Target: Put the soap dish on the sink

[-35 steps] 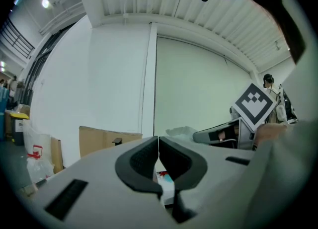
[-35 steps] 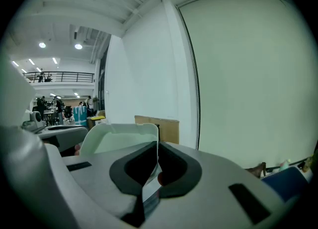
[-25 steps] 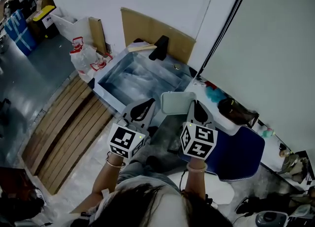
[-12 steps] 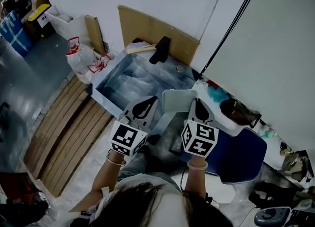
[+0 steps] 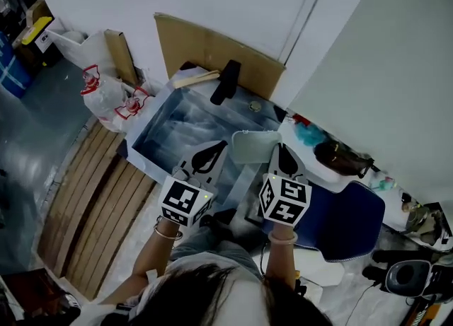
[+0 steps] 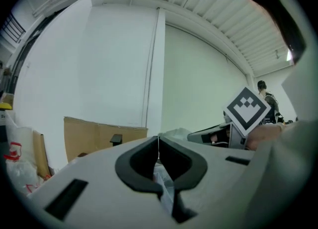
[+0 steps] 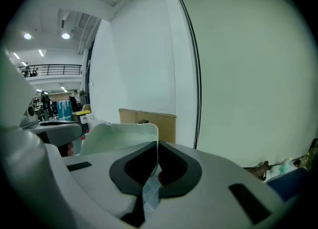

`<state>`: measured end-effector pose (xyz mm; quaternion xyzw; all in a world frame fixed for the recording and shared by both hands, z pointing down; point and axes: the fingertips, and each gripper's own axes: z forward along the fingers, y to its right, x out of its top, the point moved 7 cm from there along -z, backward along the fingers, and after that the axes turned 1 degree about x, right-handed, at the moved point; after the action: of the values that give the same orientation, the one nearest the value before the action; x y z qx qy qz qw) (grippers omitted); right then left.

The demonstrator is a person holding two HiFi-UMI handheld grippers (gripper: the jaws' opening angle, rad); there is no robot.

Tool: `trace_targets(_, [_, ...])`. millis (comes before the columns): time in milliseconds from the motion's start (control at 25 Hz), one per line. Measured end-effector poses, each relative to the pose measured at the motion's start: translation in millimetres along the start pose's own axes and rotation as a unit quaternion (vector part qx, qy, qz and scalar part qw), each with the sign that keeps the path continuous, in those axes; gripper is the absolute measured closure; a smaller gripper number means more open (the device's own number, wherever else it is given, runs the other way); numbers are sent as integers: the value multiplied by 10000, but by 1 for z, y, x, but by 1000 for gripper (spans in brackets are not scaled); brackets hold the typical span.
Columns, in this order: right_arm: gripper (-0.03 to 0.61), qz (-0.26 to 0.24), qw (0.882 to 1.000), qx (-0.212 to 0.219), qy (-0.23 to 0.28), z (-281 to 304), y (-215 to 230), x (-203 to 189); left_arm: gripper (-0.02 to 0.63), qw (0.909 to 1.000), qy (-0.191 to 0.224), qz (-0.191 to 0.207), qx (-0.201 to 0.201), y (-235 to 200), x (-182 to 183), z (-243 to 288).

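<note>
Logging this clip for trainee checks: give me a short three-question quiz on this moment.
1. True or false: the right gripper is shut on the soap dish.
2. The left gripper is: A open; B shut on nothing; C shut on the dish too.
3. What leans on the wall behind the sink?
Key: 1 true; 2 B; 3 a cardboard sheet.

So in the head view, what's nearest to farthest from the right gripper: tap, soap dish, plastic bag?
1. soap dish, held in the right gripper jaws.
2. black tap, beyond it at the back of the sink.
3. plastic bag, far left, past the sink.
</note>
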<state>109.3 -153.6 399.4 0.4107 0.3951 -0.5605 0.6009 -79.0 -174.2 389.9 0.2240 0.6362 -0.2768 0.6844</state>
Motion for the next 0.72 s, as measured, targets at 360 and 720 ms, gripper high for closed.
trace_targets(360, [551, 82, 9997, -170, -172, 24, 0, -6, 604, 9996, -57, -149, -241, -18, -10, 23])
trace_targets(720, [551, 115, 9991, -124, -382, 51, 18, -16, 604, 9995, -147, -226, -166, -21, -19, 47])
